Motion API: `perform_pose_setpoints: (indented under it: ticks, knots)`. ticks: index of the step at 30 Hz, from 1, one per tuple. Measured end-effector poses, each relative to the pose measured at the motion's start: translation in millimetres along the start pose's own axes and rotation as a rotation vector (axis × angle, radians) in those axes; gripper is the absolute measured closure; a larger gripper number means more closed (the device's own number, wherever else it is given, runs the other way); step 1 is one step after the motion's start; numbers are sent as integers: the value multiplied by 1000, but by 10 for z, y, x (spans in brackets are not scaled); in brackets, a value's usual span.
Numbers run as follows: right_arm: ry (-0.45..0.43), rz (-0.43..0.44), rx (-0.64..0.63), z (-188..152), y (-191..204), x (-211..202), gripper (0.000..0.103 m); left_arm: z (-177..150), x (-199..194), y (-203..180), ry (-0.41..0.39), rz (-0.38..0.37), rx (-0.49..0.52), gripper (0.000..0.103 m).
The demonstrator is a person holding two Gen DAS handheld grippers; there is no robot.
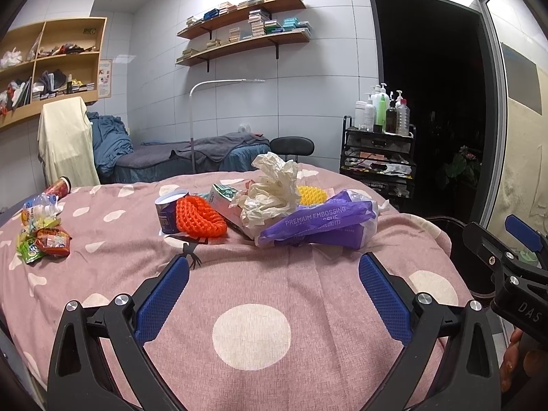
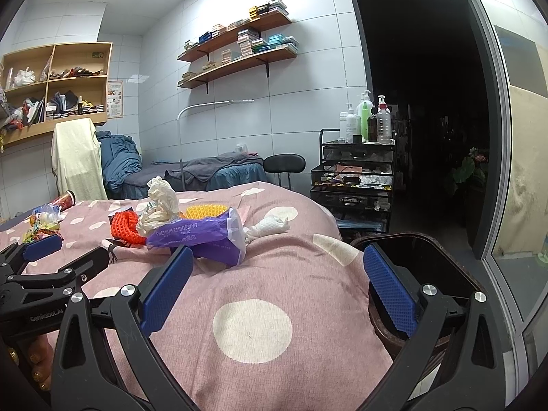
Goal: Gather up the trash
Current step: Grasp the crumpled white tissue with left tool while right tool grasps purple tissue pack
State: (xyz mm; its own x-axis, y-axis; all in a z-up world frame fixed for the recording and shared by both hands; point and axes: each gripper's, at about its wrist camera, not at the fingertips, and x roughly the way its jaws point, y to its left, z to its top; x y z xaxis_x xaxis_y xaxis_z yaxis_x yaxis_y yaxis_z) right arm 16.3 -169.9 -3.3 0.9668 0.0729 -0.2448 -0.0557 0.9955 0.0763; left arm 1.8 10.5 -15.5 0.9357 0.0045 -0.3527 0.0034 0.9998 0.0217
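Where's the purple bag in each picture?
Left wrist view: the purple bag lies right of centre on the pink bedspread, beyond the open blue pads.
Right wrist view: the purple bag lies left of centre, just above the left pad.
Shared landmark: the crumpled white paper behind it.

I see a pile mid-bed [image 1: 253, 335]: a tissue pack [image 1: 318, 226] in front, crumpled paper [image 1: 274, 188] on top, a knit piece [image 1: 200, 217] to its left with a can [image 1: 167, 212] beside it. Wrappers [image 1: 41, 239] lie at the bed's far left, a cup [image 1: 60, 186] behind them. A bin [image 2: 421, 257] stands right of the bed, a cart [image 2: 356, 185] behind it.
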Motion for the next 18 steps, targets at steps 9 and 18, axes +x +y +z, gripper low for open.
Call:
perform_pose_setpoints:
  ticks: [9,18]
  knots:
    - [31,20,-24,18,39,88,5,-8,131,47,110,-17,-32,5]
    - [162,74,-61,96,84,447,5,46,336,189,227,-60,-48,5]
